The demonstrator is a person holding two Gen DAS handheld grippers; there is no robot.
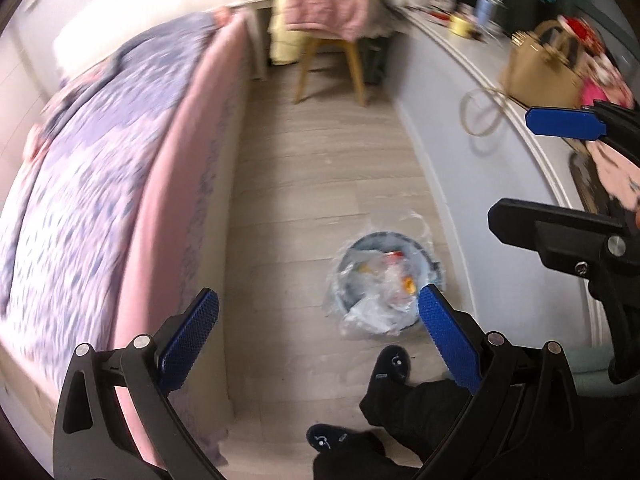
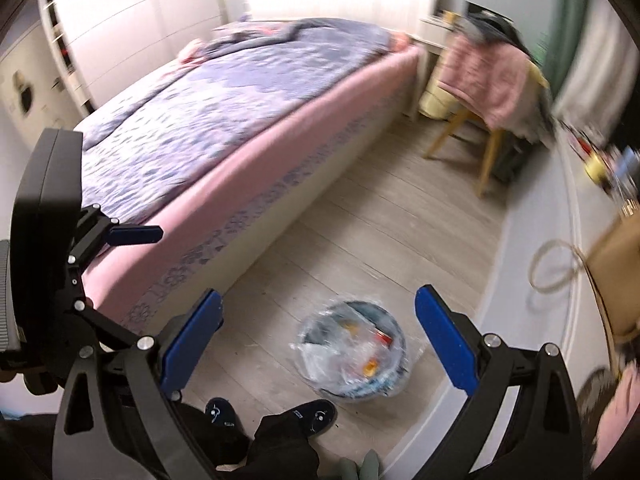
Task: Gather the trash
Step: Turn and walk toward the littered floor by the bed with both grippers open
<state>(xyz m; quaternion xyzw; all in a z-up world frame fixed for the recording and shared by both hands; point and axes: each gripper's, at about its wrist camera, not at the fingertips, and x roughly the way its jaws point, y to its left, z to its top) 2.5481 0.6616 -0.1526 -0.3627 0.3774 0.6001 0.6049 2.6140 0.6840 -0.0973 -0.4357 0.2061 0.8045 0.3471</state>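
**Both grippers poised above a lined bin, nothing in hand**

The left gripper [image 1: 318, 320] has its blue pads spread wide with nothing between them; the right gripper [image 2: 318, 334] is likewise wide apart and empty. Both hang high over the floor, well above the trash bin [image 2: 352, 354], which stands on the pale wood floor [image 1: 320, 168] between the pink-sided bed [image 2: 248, 120] and a white cabinet front [image 1: 460, 152], just ahead of the person's dark slippers [image 1: 390, 364].

The bin is lined with a clear plastic bag [image 1: 372, 312] whose loose edge spills over the rim; crumpled wrappers with red and orange spots lie inside. I judge this to be the approach step: the bin has been found but not touched. The next move calls for lowering both grippers to the rim and pinching the thin bag edge on opposite sides, a slippery, flimsy target.

Motion blur softens both views, so the wrappers may carry print, but no brand, label or writing can be read anywhere.
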